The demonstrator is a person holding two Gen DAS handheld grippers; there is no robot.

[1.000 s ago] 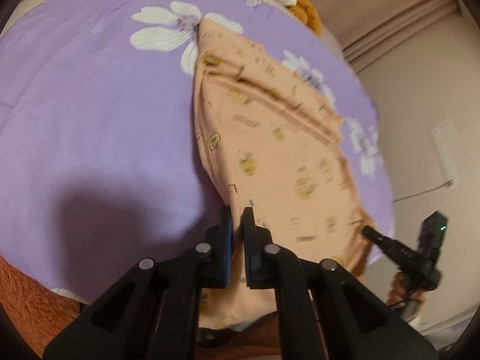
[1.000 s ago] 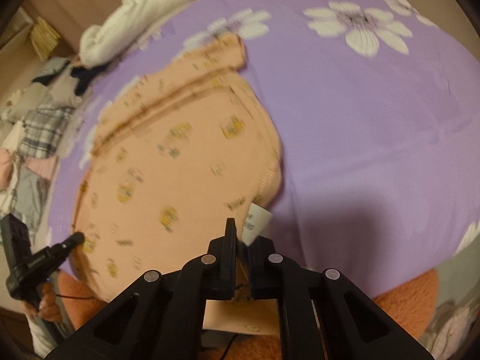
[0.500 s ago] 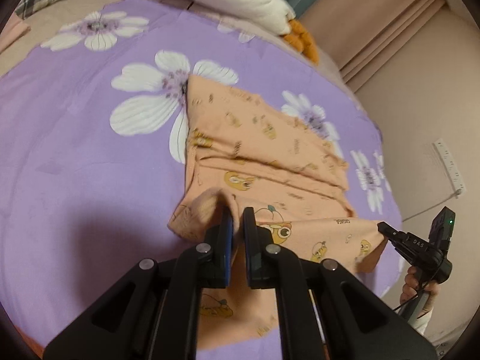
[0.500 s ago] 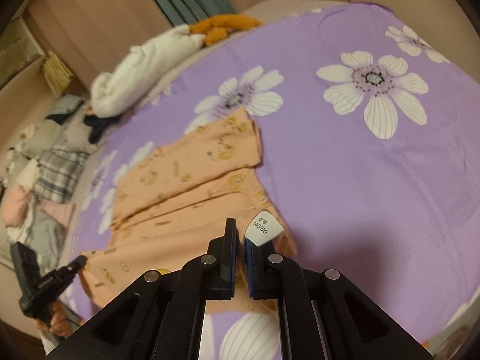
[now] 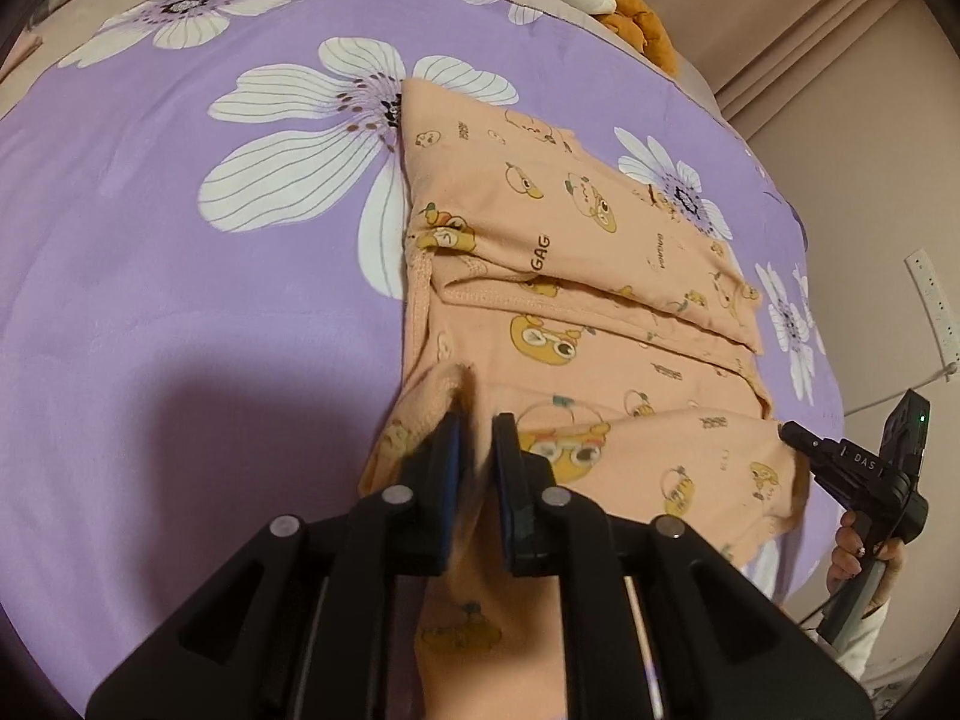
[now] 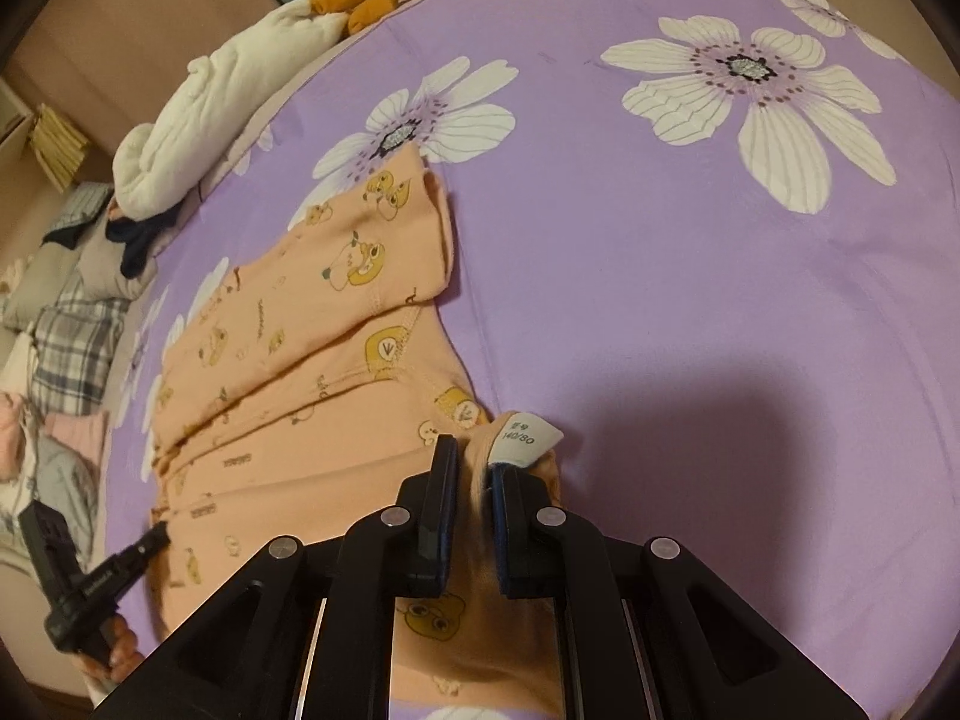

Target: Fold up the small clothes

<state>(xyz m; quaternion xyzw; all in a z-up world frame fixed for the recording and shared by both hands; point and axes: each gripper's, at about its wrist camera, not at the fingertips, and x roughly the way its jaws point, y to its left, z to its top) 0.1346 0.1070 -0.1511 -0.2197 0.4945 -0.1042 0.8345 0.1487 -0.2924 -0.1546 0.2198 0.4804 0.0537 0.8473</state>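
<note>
Left tongs [image 5: 477, 420] and right tongs [image 6: 474, 450] each pinch a near corner of the orange garment [image 5: 576, 300], lifting its edge over the folded part; bare purple bedsheet [image 6: 690, 276] lies beside

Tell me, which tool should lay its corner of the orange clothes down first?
Neither clearly, I think. The left tool and right tool each pinch a near corner of the orange garment, so both should probably lower together.
</note>
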